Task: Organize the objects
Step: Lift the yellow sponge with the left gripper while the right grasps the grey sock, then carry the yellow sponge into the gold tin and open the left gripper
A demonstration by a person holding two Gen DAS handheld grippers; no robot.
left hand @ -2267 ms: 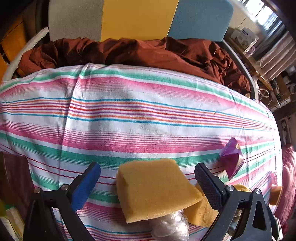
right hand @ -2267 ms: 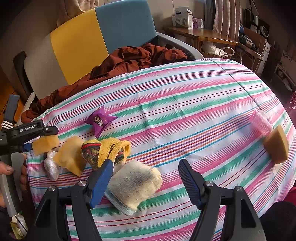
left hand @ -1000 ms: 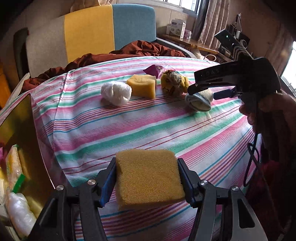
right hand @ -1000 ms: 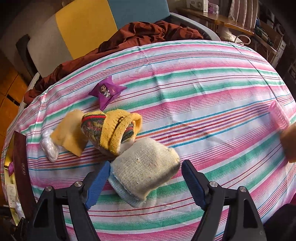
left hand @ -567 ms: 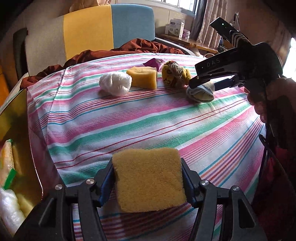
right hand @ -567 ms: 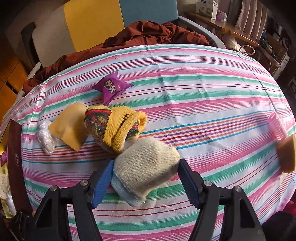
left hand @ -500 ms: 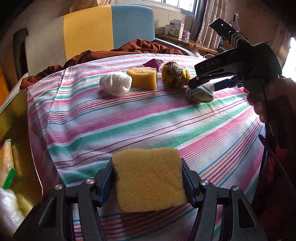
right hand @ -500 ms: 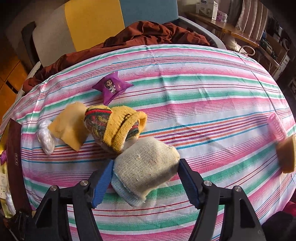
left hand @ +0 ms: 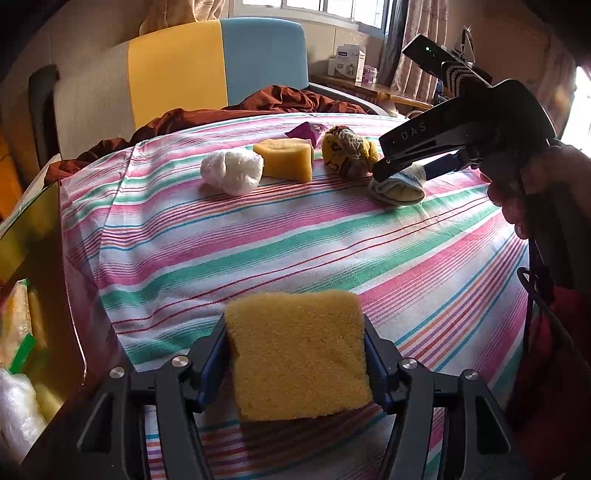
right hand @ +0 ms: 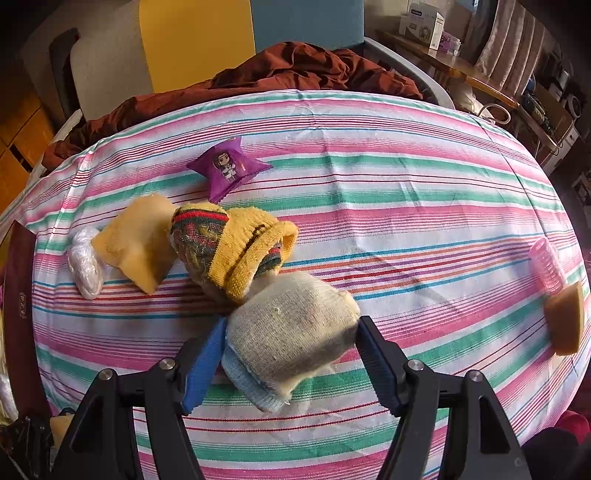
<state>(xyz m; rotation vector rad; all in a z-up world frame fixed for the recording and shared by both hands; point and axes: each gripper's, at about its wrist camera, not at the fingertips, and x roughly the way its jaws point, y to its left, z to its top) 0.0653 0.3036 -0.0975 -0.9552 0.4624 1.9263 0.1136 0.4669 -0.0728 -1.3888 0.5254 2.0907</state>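
light: warm daylight from window [left hand: 321, 11] | right edge glare | fisheye bending, dark corners | focus sharp

Left gripper [left hand: 295, 360]: black angular frame, blue ribbed pads [left hand: 216, 354], silver screws at pivots. Right gripper [right hand: 290, 360]: same black frame, blue pads, silver screws. Seen from left wrist view: black housing lettered "DAS", green light on top, striped strap, black cable hanging below.

Three yellow sponges [left hand: 297, 354] [left hand: 286, 159] [right hand: 565, 323] and two rolled socks [right hand: 288, 332] [right hand: 236, 249] are counted. One purple packet [right hand: 227, 168], one white plastic wad [left hand: 232, 171] and one pink roller [right hand: 546, 264] are seen.
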